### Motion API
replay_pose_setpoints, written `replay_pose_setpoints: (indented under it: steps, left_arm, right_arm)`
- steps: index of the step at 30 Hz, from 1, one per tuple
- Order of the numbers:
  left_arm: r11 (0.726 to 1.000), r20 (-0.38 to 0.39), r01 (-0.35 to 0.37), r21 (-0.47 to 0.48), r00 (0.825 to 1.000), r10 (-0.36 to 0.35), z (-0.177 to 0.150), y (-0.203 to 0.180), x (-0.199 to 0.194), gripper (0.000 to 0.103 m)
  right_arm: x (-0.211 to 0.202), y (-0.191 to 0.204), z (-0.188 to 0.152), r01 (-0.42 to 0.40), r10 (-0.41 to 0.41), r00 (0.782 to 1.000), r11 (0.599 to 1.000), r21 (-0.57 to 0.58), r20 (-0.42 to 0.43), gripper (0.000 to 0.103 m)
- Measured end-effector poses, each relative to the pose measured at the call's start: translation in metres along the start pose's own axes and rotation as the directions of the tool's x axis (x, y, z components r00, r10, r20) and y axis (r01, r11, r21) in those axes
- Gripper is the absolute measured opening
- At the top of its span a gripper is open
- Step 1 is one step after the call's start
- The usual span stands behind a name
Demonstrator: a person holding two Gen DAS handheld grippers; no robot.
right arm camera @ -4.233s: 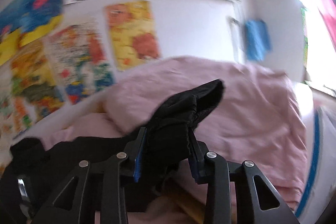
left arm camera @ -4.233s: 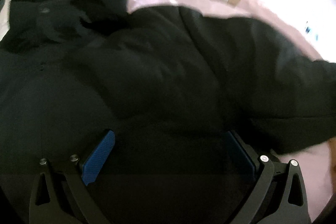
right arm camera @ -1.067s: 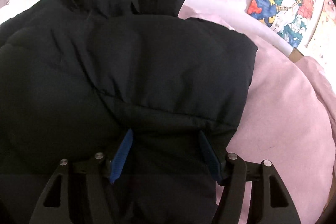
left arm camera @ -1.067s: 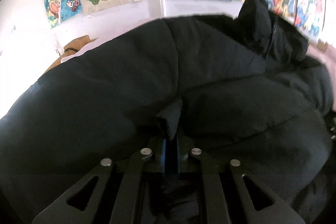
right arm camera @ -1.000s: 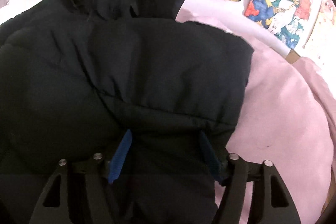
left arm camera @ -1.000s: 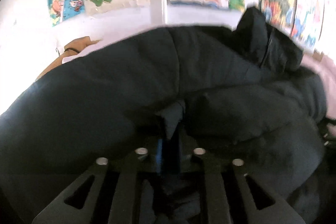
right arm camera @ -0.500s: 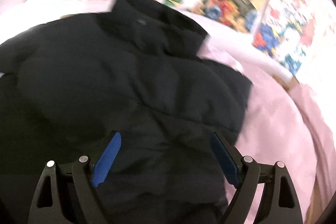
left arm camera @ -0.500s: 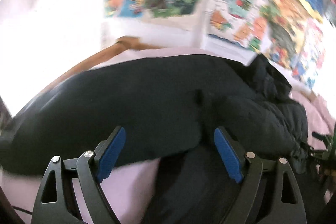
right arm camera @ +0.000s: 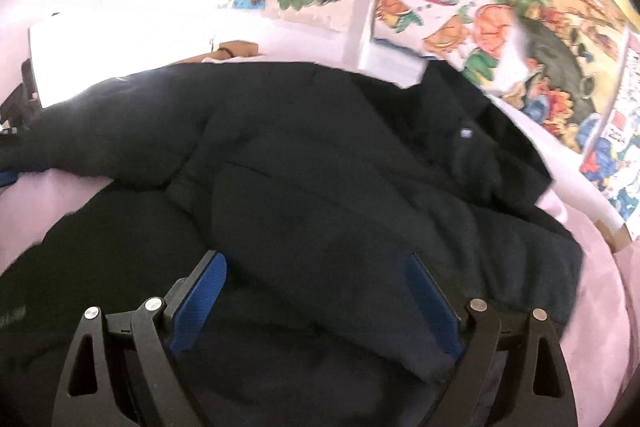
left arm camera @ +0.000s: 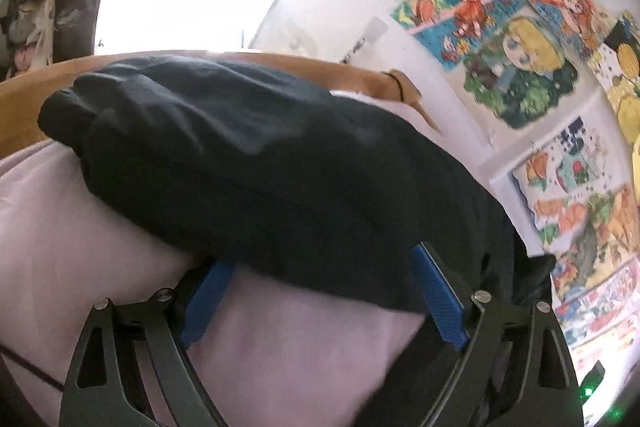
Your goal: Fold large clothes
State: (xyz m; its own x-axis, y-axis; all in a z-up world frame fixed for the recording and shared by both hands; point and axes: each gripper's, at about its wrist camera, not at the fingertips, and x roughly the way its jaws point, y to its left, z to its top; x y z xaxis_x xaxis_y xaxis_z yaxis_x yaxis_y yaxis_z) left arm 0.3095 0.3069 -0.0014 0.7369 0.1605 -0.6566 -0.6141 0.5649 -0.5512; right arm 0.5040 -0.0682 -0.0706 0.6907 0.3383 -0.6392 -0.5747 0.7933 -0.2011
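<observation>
Both grippers released, jaws wide | left gripper [left arm camera: 320,301] nearer jacket [right arm camera: 320,187] sleeve [left arm camera: 224,163], lying crosswise ahead | right gripper [right arm camera: 316,301] over body | pink bed [left arm camera: 280,347]

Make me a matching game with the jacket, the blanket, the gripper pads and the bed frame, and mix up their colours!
Things:
1. puffy jacket
2. bedsheet
3. pads on the left gripper
4. bed frame

Colours:
A. blue
B. brown wood
C. black
D. pale pink

Pairs: 1-C, 2-D, 3-A, 4-B
</observation>
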Motion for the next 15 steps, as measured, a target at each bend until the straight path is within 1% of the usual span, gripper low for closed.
replay_pose_setpoints:
  steps: [1, 4, 8, 10, 11, 13, 15]
  left_arm:
    - [1.000, 0.017, -0.009, -0.008, 1.000, 0.009, 0.001, 0.003, 0.000, 0.086]
    - [0.999, 0.053, -0.017, -0.052, 0.998, 0.020, 0.005, 0.017, 0.003, 0.086]
    - [0.994, 0.112, 0.001, -0.110, 0.994, 0.012, 0.007, 0.035, 0.008, 0.086]
    - [0.991, 0.145, 0.016, -0.136, 0.989, 0.004, 0.007, 0.042, 0.007, 0.085]
    - [0.990, 0.152, 0.019, -0.141, 0.988, 0.003, 0.008, 0.043, 0.008, 0.082]
    - [0.989, 0.178, 0.021, -0.149, 0.984, 0.006, 0.007, 0.049, 0.006, 0.070]
    - [0.986, 0.196, 0.037, -0.162, 0.981, -0.004, 0.008, 0.052, 0.006, 0.048]
  right_arm:
    - [0.010, 0.004, 0.005, -0.002, 0.002, 1.000, 1.000, 0.005, -0.002, 0.091]
    - [0.043, 0.023, 0.022, 0.029, -0.030, 0.999, 0.999, -0.012, -0.014, 0.091]
    - [0.081, 0.049, 0.031, 0.049, -0.054, 0.997, 0.994, -0.093, -0.055, 0.091]
    - [0.094, 0.061, 0.030, 0.078, -0.086, 0.995, 0.985, -0.154, -0.043, 0.095]
    - [0.096, 0.062, 0.028, 0.097, -0.104, 0.994, 0.981, -0.165, -0.033, 0.099]
    - [0.100, 0.058, 0.024, 0.105, -0.109, 0.994, 0.984, -0.144, -0.018, 0.103]
    - [0.105, 0.049, 0.019, 0.067, -0.068, 0.998, 0.993, -0.094, -0.017, 0.103]
